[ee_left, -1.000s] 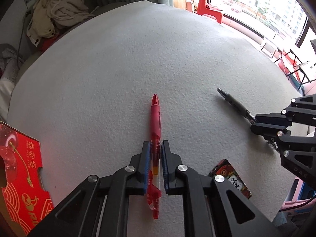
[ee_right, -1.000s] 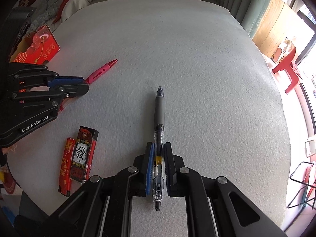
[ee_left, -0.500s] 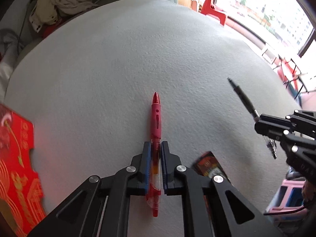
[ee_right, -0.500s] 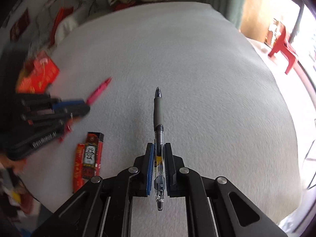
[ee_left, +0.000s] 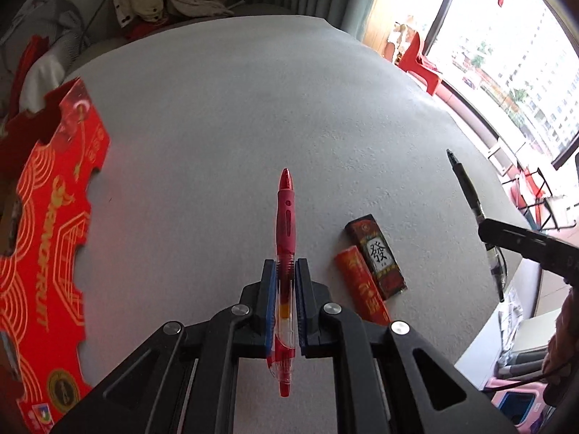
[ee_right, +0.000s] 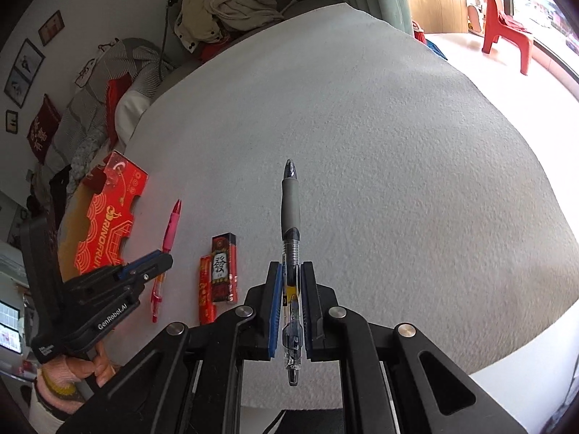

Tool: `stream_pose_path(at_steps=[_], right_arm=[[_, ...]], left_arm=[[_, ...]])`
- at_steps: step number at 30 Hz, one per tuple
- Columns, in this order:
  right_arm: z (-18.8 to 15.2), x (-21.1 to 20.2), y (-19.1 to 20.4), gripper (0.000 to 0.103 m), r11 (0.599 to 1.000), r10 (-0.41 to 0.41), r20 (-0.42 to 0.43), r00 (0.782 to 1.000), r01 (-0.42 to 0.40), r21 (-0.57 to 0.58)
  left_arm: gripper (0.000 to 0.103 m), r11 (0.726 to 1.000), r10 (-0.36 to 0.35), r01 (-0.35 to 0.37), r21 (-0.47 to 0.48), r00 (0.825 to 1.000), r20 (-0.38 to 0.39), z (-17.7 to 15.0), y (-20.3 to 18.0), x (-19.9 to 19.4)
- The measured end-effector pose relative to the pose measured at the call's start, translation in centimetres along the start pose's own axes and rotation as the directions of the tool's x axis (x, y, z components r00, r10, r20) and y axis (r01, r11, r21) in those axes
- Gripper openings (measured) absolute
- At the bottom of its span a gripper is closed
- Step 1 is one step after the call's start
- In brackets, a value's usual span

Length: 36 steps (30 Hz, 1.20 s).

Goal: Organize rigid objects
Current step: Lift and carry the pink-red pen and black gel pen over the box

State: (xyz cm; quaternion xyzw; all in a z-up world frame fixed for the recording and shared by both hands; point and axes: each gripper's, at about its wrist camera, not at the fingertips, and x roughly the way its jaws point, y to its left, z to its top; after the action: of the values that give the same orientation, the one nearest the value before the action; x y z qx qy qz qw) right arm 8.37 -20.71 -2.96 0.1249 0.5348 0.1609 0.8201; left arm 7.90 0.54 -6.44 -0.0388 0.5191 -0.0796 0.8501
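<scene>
You are holding a red pen [ee_left: 286, 238] clamped lengthwise in your left gripper [ee_left: 283, 291] and a grey-grip black pen [ee_right: 290, 238] likewise in your right gripper [ee_right: 290, 289], both lifted clear of the white counter [ee_right: 398, 166], seemingly for carrying toward the red box [ee_left: 47, 217].

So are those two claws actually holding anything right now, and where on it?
Yes. The left gripper clamps a red pen on its clear barrel near the clicker end. The right gripper clamps a black pen the same way, tip pointing forward.
</scene>
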Motion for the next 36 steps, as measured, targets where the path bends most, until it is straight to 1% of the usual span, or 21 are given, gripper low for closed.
stream_pose_path(at_steps=[1,3,6,13,15,19,23,27,36], right_arm=[[-0.1,-0.3,0.1,0.011,1.0,0.002,0.008,1.0,-0.002,0.005],[-0.3,-0.9,0.2,0.011,1.0,0.001,0.021,1.0,-0.001,0.0],[-0.4,-1.5,1.0,0.011,1.0,-0.01,0.044,0.999,0.011,-0.009],[-0.2,-3.0,3.9,0.011,0.999,-0.001,0.097,0.995,0.005,-0.036],[-0.1,-3.3,5.0,0.011,0.999,0.007,0.111,0.994,-0.002,-0.048],[0.1,-3.7,7.5,0.011,0.996,0.019,0.137,0.99,-0.007,-0.086],[0.3,-3.8,10.2,0.011,0.991,0.043,0.148,0.988,-0.023,-0.132],[0.4,-3.5,13.2,0.011,0.982,0.075,0.149,0.986,-0.047,-0.181],[0.6,-2.5,19.9,0.011,0.951,0.146,0.134,0.98,-0.102,-0.292]], left_arm=[[0.011,1.0,-0.003,0.003,-0.014,1.0,0.01,-0.4,0.6,-0.6],[0.011,0.999,-0.005,0.006,-0.032,0.999,0.035,-0.5,0.4,-1.5],[0.011,0.999,0.012,-0.009,-0.04,0.996,0.083,-1.1,-0.3,-3.3],[0.011,0.998,0.053,-0.049,-0.03,0.983,0.178,-1.2,-1.5,-6.4],[0.011,0.998,0.06,-0.055,-0.032,0.978,0.201,-1.4,-0.8,-7.7],[0.011,0.997,0.072,-0.062,-0.048,0.968,0.242,-1.2,-0.1,-9.3],[0.011,0.994,0.095,-0.075,-0.081,0.954,0.286,-1.6,1.5,-11.2],[0.011,0.989,0.134,-0.104,-0.109,0.937,0.323,-2.0,3.6,-13.1],[0.011,0.968,0.21,-0.141,-0.208,0.909,0.359,-2.8,8.6,-15.9]])
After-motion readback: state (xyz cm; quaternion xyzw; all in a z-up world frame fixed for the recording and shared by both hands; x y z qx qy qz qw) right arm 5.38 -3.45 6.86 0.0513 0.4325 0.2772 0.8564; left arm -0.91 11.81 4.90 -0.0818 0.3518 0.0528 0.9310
